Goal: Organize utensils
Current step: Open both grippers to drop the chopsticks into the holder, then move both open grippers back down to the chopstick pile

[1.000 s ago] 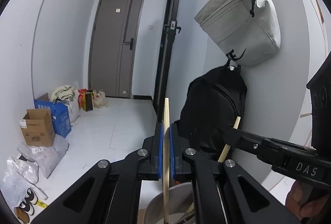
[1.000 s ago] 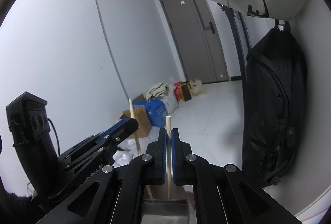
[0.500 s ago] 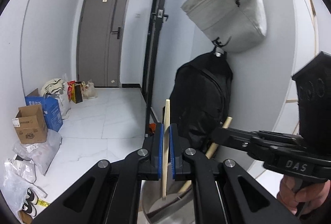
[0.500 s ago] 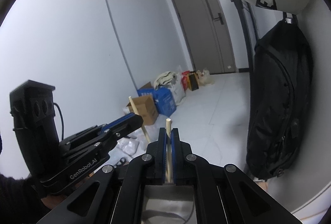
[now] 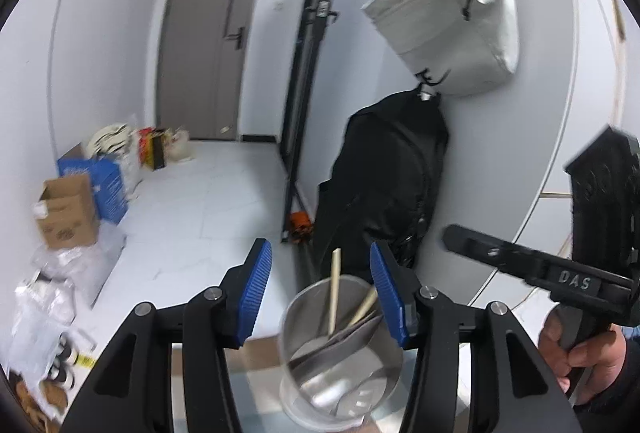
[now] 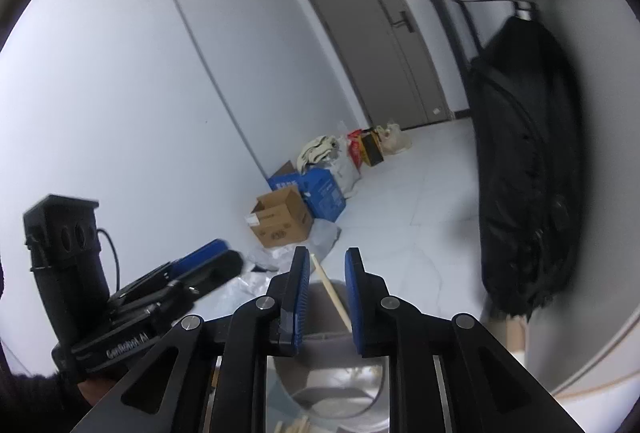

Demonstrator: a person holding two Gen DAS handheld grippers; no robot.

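We read "DAS" on our right gripper (image 5: 520,265) and "GenRobot.AI" on our left gripper (image 5: 320,287). Two pale wooden chopsticks (image 5: 334,293) stand leaning in the metal cup (image 5: 340,373), tips upward. Both grippers' jaws are opening, released, pads clear of the sticks.

Each camera looks forward and slightly down along its own fingers, close above the metal cup (image 5: 340,349). Both views share the grey door (image 5: 208,45), the floor boxes and the black backpack (image 6: 524,161).
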